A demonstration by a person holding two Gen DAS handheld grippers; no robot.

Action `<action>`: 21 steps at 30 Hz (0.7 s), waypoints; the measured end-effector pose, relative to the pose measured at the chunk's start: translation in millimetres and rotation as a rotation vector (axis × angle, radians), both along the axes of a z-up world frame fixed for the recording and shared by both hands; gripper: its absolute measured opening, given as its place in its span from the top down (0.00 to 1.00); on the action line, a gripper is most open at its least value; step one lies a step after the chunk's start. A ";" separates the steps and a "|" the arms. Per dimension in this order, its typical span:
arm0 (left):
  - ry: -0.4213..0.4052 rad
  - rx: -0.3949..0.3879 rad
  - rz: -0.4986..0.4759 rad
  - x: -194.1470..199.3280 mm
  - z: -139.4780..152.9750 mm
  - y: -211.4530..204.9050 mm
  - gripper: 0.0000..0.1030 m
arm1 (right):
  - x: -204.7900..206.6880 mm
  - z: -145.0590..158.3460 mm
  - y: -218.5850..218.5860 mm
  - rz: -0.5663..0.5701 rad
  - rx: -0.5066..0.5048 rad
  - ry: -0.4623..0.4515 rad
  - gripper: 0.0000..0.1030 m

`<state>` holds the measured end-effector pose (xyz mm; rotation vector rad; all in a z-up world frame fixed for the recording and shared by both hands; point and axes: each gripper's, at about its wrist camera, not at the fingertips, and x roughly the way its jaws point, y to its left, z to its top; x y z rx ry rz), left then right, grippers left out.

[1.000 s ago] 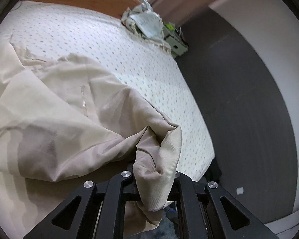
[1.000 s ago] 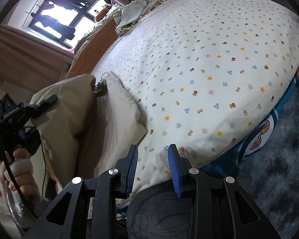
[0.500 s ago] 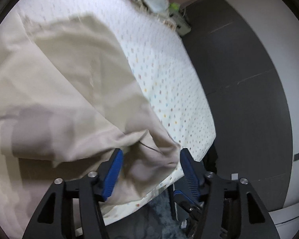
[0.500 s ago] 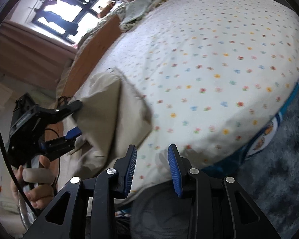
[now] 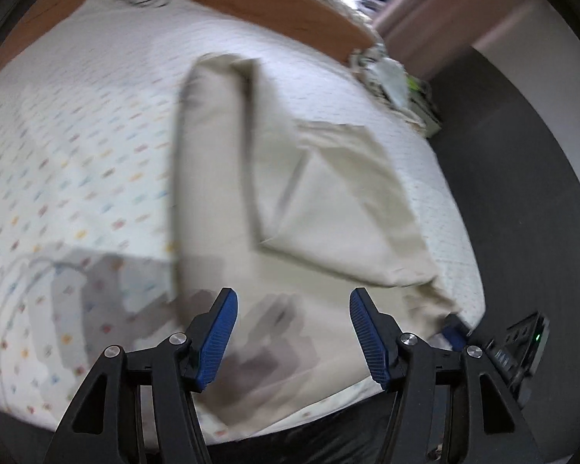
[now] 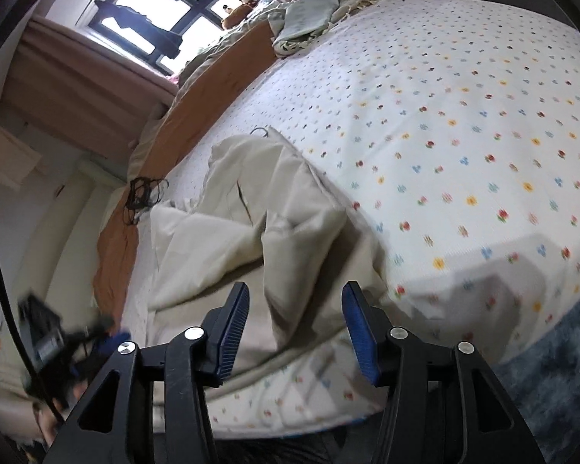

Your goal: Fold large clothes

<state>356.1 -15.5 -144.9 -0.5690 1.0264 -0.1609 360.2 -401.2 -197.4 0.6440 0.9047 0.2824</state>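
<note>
A large beige garment lies partly folded on the flower-print bed sheet, near the bed's front edge. It also shows in the right wrist view, rumpled with overlapping layers. My left gripper is open and empty, just above the garment's near part. My right gripper is open and empty, over the garment's near edge at the mattress side. The left gripper shows blurred at the lower left of the right wrist view.
An orange-brown blanket runs along the bed's far side. A pile of pale clothes lies at the far corner. A black cord tangle lies on the blanket. Dark floor and blue rug border the bed.
My left gripper let go of the garment's corner and opened wide; the garment dropped flat on the bed. My right gripper opened wider and moved over the garment.
</note>
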 end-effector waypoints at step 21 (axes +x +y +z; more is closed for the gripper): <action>0.078 -0.108 0.040 -39.1 -66.9 20.8 0.56 | 16.8 -35.3 -11.8 -0.037 -0.003 0.045 0.90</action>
